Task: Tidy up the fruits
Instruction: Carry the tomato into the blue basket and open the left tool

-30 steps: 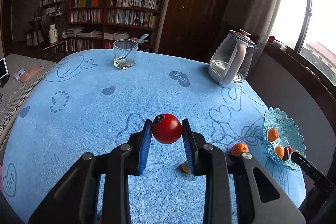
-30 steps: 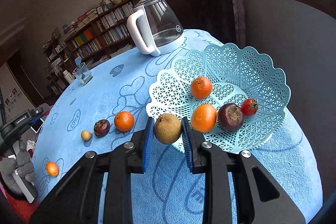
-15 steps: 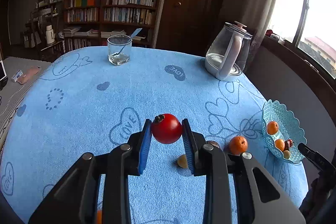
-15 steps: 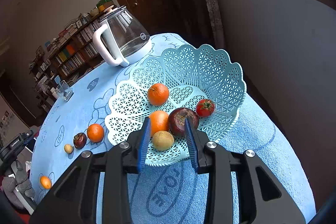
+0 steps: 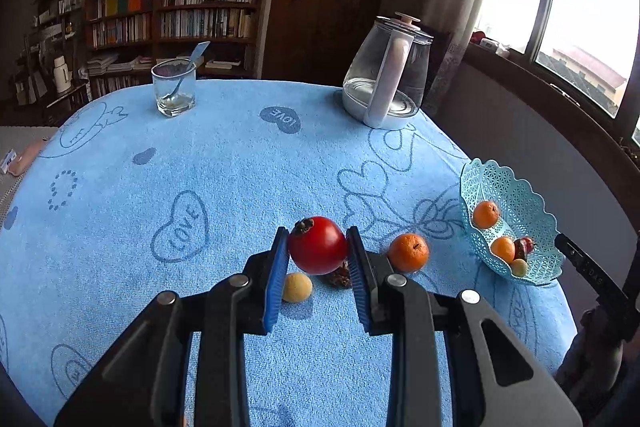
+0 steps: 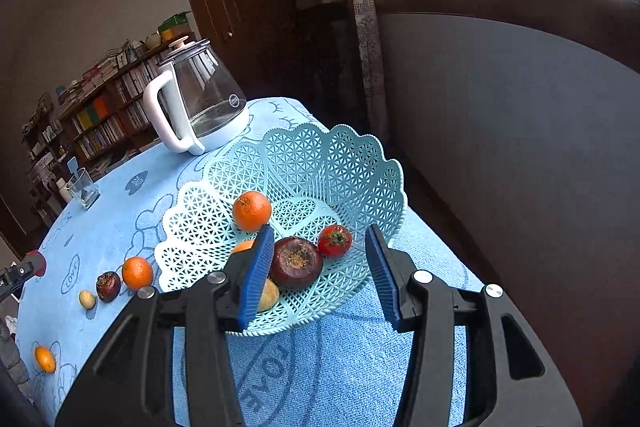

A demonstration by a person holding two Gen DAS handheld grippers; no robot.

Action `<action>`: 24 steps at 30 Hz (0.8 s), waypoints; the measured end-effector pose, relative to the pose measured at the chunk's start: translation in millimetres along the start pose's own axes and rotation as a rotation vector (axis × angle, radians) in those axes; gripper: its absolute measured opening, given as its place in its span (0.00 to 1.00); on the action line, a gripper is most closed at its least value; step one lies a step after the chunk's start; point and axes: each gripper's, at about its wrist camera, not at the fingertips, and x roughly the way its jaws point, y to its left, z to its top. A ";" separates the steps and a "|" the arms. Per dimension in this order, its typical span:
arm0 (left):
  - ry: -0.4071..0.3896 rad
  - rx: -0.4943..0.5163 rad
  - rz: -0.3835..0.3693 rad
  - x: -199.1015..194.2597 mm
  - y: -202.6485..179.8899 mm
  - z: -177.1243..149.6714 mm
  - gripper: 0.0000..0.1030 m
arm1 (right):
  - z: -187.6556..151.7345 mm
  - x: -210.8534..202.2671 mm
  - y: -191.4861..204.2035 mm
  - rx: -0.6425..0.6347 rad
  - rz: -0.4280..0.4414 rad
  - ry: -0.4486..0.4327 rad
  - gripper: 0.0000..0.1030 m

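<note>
Left gripper fingers narrow, clamped on a red tomato, held above the blue-clothed surface. Just under and behind it on the cloth: a small yellow fruit, a dark fruit mostly hidden by the tomato, and an orange to the right. Further right, near the surface edge, the teal lattice basket with fruit in it.

Right gripper fingers partway apart and opening, nothing pressed between them; they hover over the near side of the basket. In the basket: a tan fruit lying by the left blue pad, a dark purple fruit, a small tomato, an orange, and another orange half hidden behind the left finger. Left of the basket on the cloth a row of orange, dark fruit and small yellow fruit; a small orange fruit well apart, near the edge.

Far side of the surface: glass kettle with white handle, glass tumbler with a spoon in it. Bookshelves beyond.
</note>
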 end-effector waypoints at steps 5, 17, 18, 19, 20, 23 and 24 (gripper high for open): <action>0.034 0.031 -0.079 13.4 -28.4 0.0 0.29 | 1.1 -0.7 -6.2 0.012 -0.026 -0.038 0.55; 0.051 0.149 -0.178 49.8 -101.5 5.8 0.29 | -1.0 -0.5 -5.2 0.023 -0.016 -0.056 0.55; 0.049 0.162 -0.183 51.9 -107.9 6.4 0.29 | -1.1 -0.3 -5.7 0.026 -0.015 -0.055 0.55; 0.048 0.174 -0.192 54.0 -114.4 7.1 0.29 | -0.9 -0.1 -6.1 0.029 -0.012 -0.054 0.55; 0.047 0.185 -0.202 57.5 -120.8 8.2 0.29 | -1.1 -0.6 -6.6 0.031 -0.009 -0.054 0.56; 0.049 0.208 -0.228 65.4 -137.5 8.9 0.29 | -1.3 -0.9 -7.6 0.038 -0.004 -0.054 0.56; 0.051 0.214 -0.236 68.9 -142.1 8.7 0.29 | -1.4 -0.8 -7.5 0.038 -0.001 -0.054 0.56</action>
